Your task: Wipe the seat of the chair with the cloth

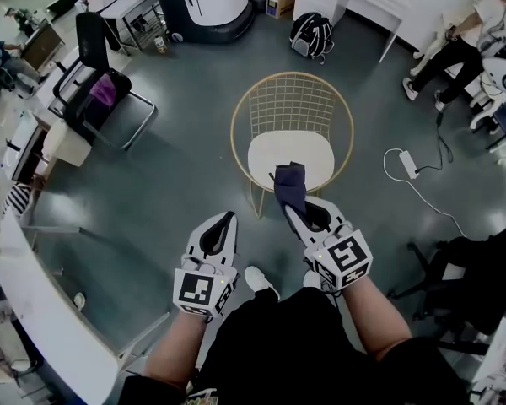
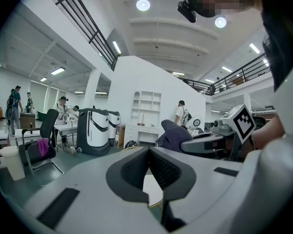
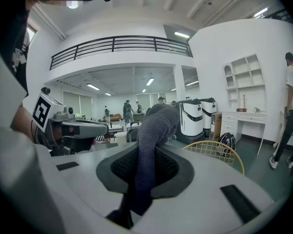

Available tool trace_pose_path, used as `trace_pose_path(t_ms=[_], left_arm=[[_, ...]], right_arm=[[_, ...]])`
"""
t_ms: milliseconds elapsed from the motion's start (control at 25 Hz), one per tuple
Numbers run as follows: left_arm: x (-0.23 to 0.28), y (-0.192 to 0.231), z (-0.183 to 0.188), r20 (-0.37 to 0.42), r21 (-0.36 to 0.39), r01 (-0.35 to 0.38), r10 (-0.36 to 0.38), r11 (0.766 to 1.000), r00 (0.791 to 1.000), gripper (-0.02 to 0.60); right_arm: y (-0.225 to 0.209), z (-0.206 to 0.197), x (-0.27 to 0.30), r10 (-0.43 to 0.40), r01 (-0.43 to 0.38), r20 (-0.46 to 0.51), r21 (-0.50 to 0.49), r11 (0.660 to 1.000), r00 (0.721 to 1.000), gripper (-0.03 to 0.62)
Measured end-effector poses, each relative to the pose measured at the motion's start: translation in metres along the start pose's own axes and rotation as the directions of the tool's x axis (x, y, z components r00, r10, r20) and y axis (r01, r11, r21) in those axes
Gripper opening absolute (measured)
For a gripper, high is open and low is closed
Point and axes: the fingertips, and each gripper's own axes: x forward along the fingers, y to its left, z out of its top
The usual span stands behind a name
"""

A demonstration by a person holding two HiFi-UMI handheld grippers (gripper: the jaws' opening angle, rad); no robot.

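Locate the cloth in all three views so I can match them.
Head view: cloth at centre, over the front of the chair seat, held by the right gripper.
Left gripper view: right of centre, hanging from the right gripper.
Right gripper view: dead centre, clamped between the jaws.
Shared landmark: the white-and-black machine, visible in all three.

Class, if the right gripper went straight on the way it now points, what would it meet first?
Probably the chair's white seat, led by the cloth in the right gripper; height above it is unclear.
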Motion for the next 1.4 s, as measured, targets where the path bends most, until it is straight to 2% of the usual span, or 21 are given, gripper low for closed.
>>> trace_pose_path(t_ms=[240,680,1200,1400], left_arm=[[-0.01,0.035,-0.004,0.009,0.011,0.019,-0.019,1.0,1.0,0.012],[0.015,0.055,-0.005,0.008,-0.002,0.04,-0.04,0.999,0.999,0.012],[0.095,0.082,-0.035,-0.039,-0.007,0.01,-0.01,1.0,0.999,0.012],[0.132,0.089,-0.058,-0.065,0.027,-0.009,0.01,1.0,0.998,0.012]], right_arm=[[0.027,0.012,0.032,-0.012,0.012,0.01,-0.017,1.0,1.0,0.069],[0.019,0.021,0.073,-0.003,0.003,-0.005,-0.015,1.0,1.0,0.069],[-0.046,-0.021,0.141,0.052,-0.049,-0.075,0.045,0.998,0.996,0.069],[-0.074,-0.047,0.168,0.076,-0.068,-0.111,0.07,0.995,0.991,0.069]])
